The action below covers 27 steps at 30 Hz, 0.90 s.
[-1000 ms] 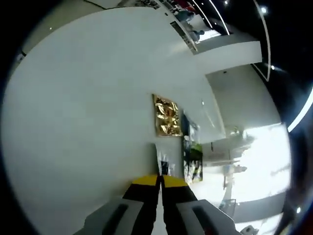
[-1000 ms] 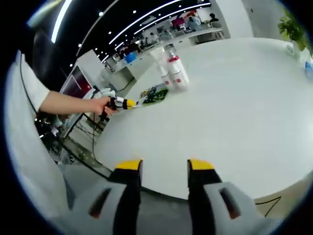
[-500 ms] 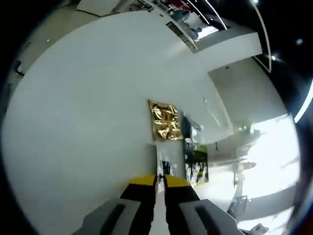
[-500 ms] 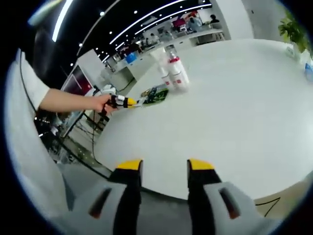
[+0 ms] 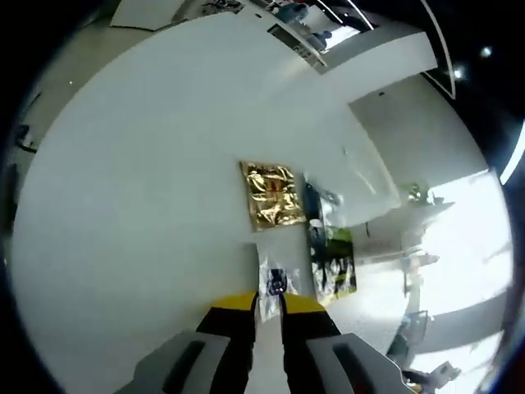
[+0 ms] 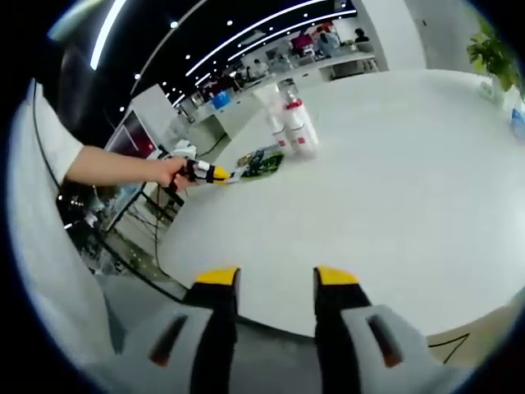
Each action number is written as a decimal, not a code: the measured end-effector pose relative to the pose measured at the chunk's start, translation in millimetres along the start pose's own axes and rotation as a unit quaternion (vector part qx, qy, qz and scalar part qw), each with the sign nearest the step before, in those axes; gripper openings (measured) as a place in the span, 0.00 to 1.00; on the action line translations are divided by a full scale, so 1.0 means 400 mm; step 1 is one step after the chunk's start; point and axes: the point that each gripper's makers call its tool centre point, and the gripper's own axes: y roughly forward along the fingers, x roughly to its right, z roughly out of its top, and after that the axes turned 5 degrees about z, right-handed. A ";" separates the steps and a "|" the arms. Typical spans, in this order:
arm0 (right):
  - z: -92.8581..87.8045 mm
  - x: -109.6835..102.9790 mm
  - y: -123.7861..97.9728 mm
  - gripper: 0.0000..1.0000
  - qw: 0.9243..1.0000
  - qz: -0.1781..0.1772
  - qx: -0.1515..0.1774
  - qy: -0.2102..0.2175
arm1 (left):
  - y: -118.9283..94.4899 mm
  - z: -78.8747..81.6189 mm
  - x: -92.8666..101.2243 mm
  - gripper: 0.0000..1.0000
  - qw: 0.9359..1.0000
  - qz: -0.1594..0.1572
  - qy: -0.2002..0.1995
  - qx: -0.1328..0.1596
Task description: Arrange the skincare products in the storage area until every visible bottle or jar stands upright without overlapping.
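Note:
A clear sachet with a dark label (image 5: 273, 281) lies flat on the white table (image 5: 139, 189), its near end between the tips of my left gripper (image 5: 267, 302), whose jaws stand a little apart. Beyond it lie a gold foil sachet (image 5: 267, 195), a dark blue sachet (image 5: 317, 203) and a green sachet (image 5: 333, 264). In the right gripper view a person's hand holds the left gripper (image 6: 215, 173) next to the sachets (image 6: 261, 160). Several white bottles with red labels (image 6: 295, 125) stand upright behind them. My right gripper (image 6: 267, 279) is open over the table's near edge, holding nothing.
The table edge (image 6: 246, 316) runs just past my right jaws, with floor and cables below to the left. A green plant (image 6: 492, 45) and a blue item (image 6: 518, 115) stand at the far right. Office desks fill the background.
The left jaws have parted slightly around the clear sachet's near end, and the left view has shifted a little. The right gripper stays as it was.

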 end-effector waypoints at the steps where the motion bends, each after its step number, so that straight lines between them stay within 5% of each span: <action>1: 0.001 0.000 -0.001 0.37 1.000 0.000 0.001 0.000 | -0.003 -0.001 0.001 0.13 1.000 0.004 0.002 0.003; 8: 0.004 0.002 -0.004 0.37 1.000 0.000 0.008 -0.001 | -0.027 0.008 -0.026 0.15 0.999 0.046 0.016 0.013; 11: 0.005 0.001 -0.004 0.37 1.000 0.000 0.009 -0.002 | -0.034 0.036 -0.025 0.24 0.994 0.077 0.068 0.044; 13: 0.005 0.000 -0.004 0.37 1.000 0.000 0.009 -0.001 | -0.038 0.071 -0.013 0.30 0.983 0.094 0.137 0.080; 18: 0.003 0.000 -0.003 0.37 1.000 -0.001 0.006 -0.002 | -0.032 0.150 0.018 0.31 0.961 0.127 0.206 0.132; 22: 0.003 0.002 -0.002 0.37 1.000 -0.004 0.005 -0.001 | 0.003 0.154 0.034 0.34 0.951 0.134 0.261 0.102; 23: 0.002 0.003 -0.002 0.37 1.000 -0.005 0.004 -0.001 | 0.023 0.152 0.042 0.35 0.942 0.135 0.297 0.082; 27: -0.003 0.007 0.001 0.36 1.000 -0.007 0.000 -0.003 | 0.054 0.164 0.048 0.39 0.930 0.147 0.332 0.060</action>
